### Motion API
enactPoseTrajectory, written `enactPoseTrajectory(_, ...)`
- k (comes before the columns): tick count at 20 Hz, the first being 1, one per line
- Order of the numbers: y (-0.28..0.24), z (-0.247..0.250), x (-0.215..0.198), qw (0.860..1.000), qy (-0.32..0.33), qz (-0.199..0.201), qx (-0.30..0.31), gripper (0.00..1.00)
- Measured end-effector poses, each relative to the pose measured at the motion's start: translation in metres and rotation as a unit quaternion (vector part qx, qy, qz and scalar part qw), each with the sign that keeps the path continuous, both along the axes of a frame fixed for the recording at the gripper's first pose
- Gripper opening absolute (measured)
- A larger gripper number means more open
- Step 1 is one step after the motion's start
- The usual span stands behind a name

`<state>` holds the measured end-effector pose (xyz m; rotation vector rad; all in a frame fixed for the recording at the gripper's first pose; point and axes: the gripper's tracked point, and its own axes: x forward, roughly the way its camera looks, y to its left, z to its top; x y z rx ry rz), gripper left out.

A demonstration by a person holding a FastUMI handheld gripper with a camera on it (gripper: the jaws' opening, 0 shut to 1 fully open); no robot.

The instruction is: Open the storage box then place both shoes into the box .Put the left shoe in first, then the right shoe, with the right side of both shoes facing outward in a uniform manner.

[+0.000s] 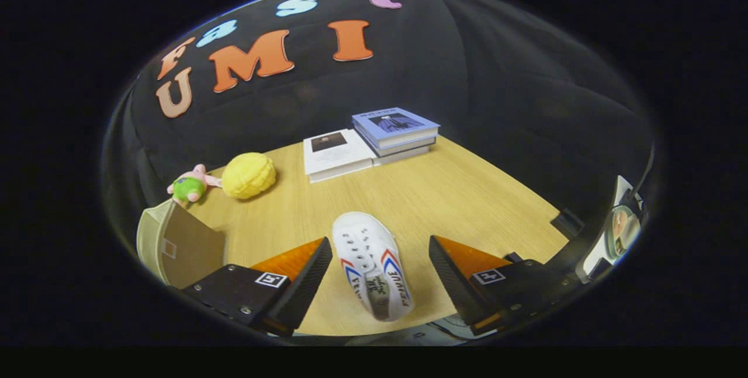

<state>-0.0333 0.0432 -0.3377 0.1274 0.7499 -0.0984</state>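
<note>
A white canvas shoe [373, 264] with red and blue side stripes lies on the wooden table [444, 197], toe pointing away from me. It sits between my two fingers, which stand wide apart on either side of it without touching it. My gripper [380, 255] is open. To the left of my left finger stands the beige storage box [175, 243], its flap raised and its brown inside showing.
Beyond the shoe, a yellow knobbly plush ball [249, 175] and a small pink and green toy [190, 186] sit near the table's far left. Two stacks of books [374, 141] lie at the back. The table's right edge drops off near a dark clamp [567, 223].
</note>
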Motion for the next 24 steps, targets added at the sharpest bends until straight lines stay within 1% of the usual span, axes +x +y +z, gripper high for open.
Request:
enactPoseTrajectory(5, -0.014, -0.036, -0.014, 0.999, 0.047, 0.0, 0.001, 0.98)
enactPoseTrajectory(7, -0.015, -0.051, -0.018, 0.998, 0.066, 0.003, 0.001, 0.94)
enactPoseTrajectory(13, -0.005, -0.087, -0.024, 0.993, 0.112, 0.02, 0.01, 0.76)
enactPoseTrajectory(15, 0.001, -0.089, -0.02, 0.993, 0.113, 0.022, 0.028, 0.67)
enactPoseTrajectory(17, 0.005, -0.089, -0.02, 0.992, 0.114, 0.024, 0.041, 0.48)
enactPoseTrajectory(19, 0.001, -0.091, -0.019, 0.993, 0.114, 0.029, 0.028, 0.3)
enactPoseTrajectory(22, 0.002, -0.082, -0.018, 0.994, 0.109, 0.015, 0.028, 0.03)
enactPoseTrajectory(24, 0.002, -0.073, -0.02, 0.994, 0.103, 0.0, 0.021, 0.01)
